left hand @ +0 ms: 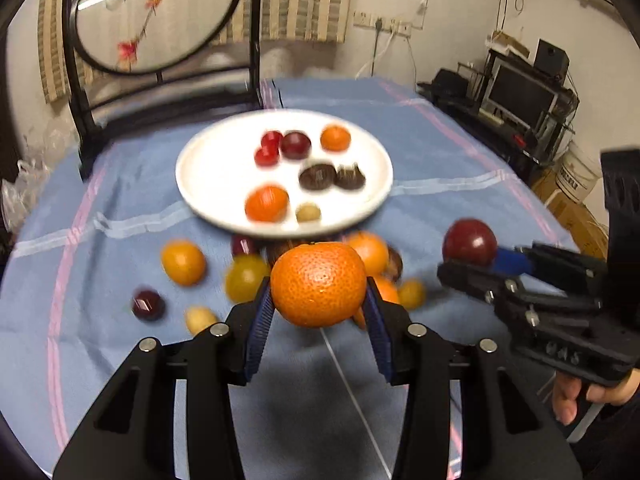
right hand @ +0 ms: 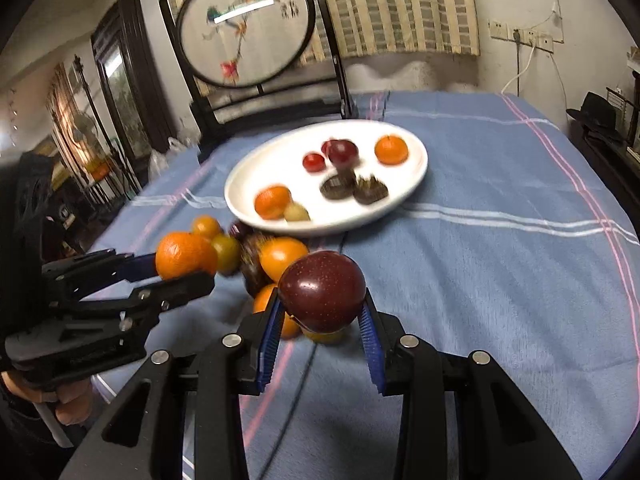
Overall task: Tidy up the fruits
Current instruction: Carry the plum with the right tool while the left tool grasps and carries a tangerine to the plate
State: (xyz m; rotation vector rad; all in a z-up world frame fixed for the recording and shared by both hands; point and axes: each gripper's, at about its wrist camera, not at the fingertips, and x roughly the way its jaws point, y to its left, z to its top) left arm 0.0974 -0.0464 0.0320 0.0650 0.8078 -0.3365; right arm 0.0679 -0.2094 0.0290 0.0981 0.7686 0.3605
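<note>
My left gripper (left hand: 319, 300) is shut on an orange mandarin (left hand: 318, 284), held above the blue cloth; the same pair shows at the left of the right wrist view, gripper (right hand: 176, 270) and mandarin (right hand: 184, 260). My right gripper (right hand: 322, 314) is shut on a dark red plum (right hand: 322, 290); from the left wrist it appears at the right, gripper (left hand: 472, 266) with the plum (left hand: 470, 242). Beyond both lies a white plate (left hand: 208, 184) (right hand: 244, 188) holding several fruits. A loose pile of fruits (left hand: 244, 276) (right hand: 280, 256) lies on the cloth before the plate.
A blue checked cloth (left hand: 460, 184) (right hand: 500, 260) covers the table. A black-framed round embroidered screen (left hand: 156, 12) (right hand: 244, 24) stands at the far edge behind the plate. A person's hand (left hand: 576, 396) (right hand: 72, 404) grips each handle. Shelving with electronics (left hand: 520, 96) stands off the table's right.
</note>
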